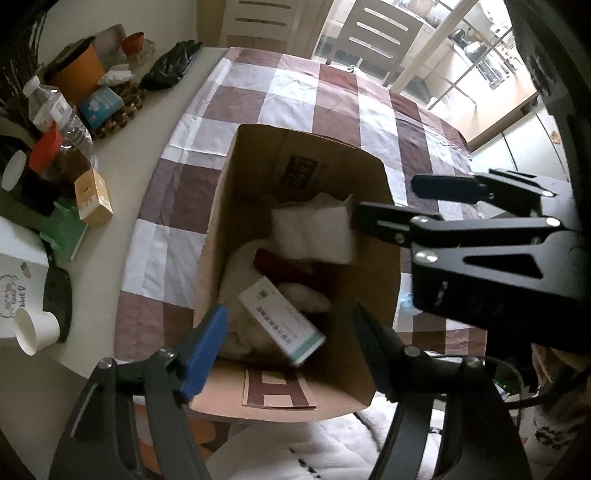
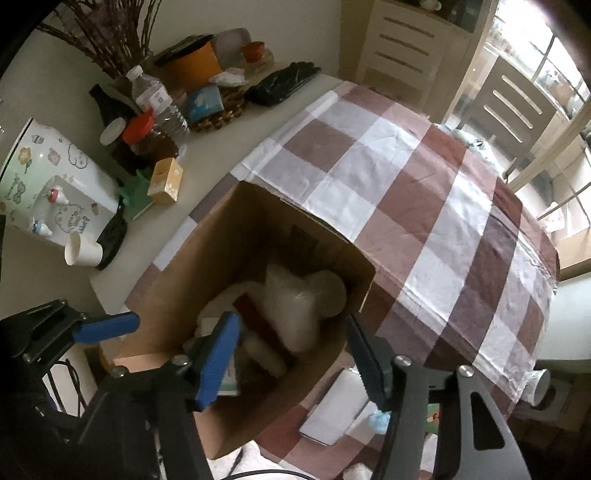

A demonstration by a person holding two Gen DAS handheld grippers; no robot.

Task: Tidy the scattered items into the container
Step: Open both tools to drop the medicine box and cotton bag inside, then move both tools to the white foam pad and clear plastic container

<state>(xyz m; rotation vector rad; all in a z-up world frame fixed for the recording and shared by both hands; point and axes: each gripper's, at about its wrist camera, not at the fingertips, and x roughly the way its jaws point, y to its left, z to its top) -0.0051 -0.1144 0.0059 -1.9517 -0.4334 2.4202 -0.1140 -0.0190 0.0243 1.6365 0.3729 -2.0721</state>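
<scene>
An open cardboard box (image 1: pixel 258 177) stands on the checked cloth, near the table's front edge. Inside lie a white and green carton (image 1: pixel 282 325), a white plastic packet (image 1: pixel 314 232), a dark red item (image 1: pixel 284 267) and something soft and white. My left gripper (image 1: pixel 288 350) hangs over the box's near side, open, with nothing between its pads. The right gripper (image 1: pixel 384 201) reaches in from the right, above the packet. In the right wrist view my right gripper (image 2: pixel 293 362) is open over the box (image 2: pixel 192 258), with the packet (image 2: pixel 291 314) below it. One blue left finger (image 2: pixel 107 326) shows beside the box.
The checked cloth (image 2: pixel 424 206) covers the table's right part. On the bare left side stand a water bottle (image 2: pixel 151 94), an orange pot (image 2: pixel 195 68), a tan carton (image 2: pixel 166 181), a tipped paper cup (image 2: pixel 83 253) and a black bag (image 2: pixel 284 83). Chairs (image 1: pixel 376 33) stand behind.
</scene>
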